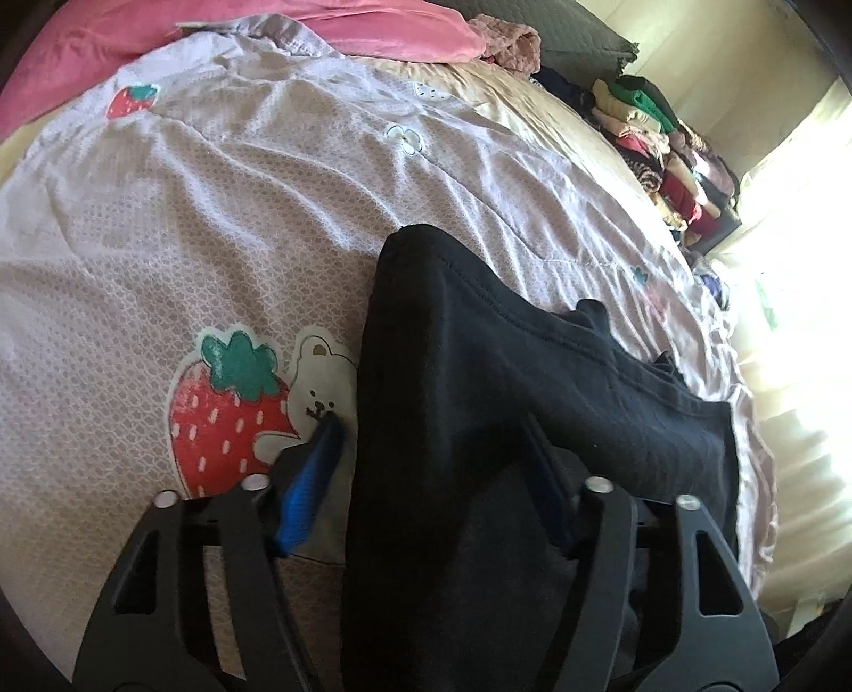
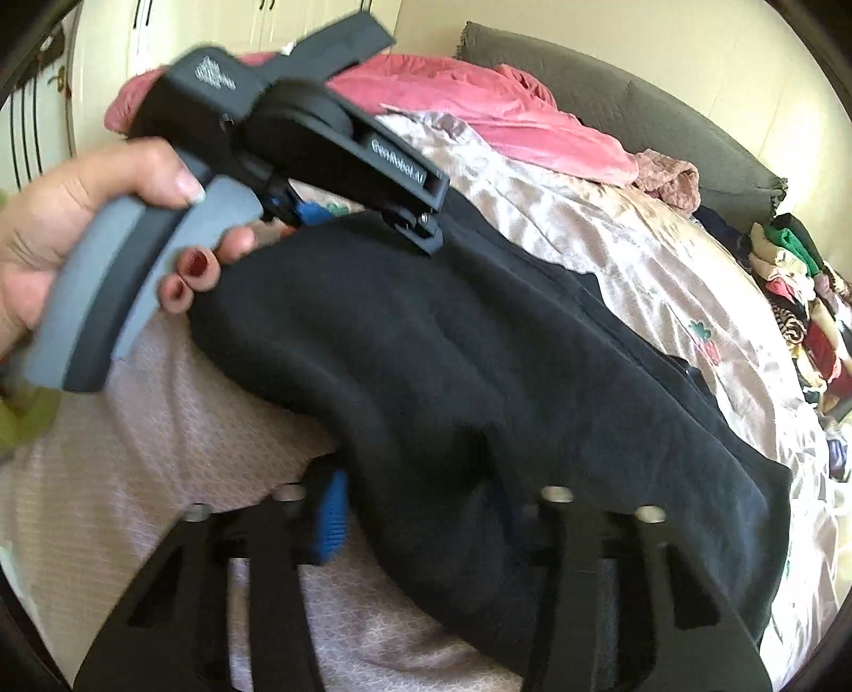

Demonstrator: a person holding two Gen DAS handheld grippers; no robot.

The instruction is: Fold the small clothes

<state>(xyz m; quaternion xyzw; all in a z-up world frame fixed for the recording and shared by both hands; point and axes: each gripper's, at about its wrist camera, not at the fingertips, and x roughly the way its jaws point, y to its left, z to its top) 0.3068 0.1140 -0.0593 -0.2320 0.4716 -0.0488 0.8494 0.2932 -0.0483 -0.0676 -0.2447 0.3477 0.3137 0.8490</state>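
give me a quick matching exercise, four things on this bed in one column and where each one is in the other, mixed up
Things:
1. black garment
2. pink pillow
3. strawberry print
4. pile of clothes

Places:
A. far right edge of the bed
B. draped between both grippers' jaws
C. head of the bed
D. on the bedspread, left of the black garment

Pairs: 1-B, 2-C, 3-D, 4-A

Strawberry-print bedspread [image 1: 239, 223], grey headboard [image 2: 612, 106], cream wall [image 2: 665, 48], sunlit window [image 1: 799, 175]
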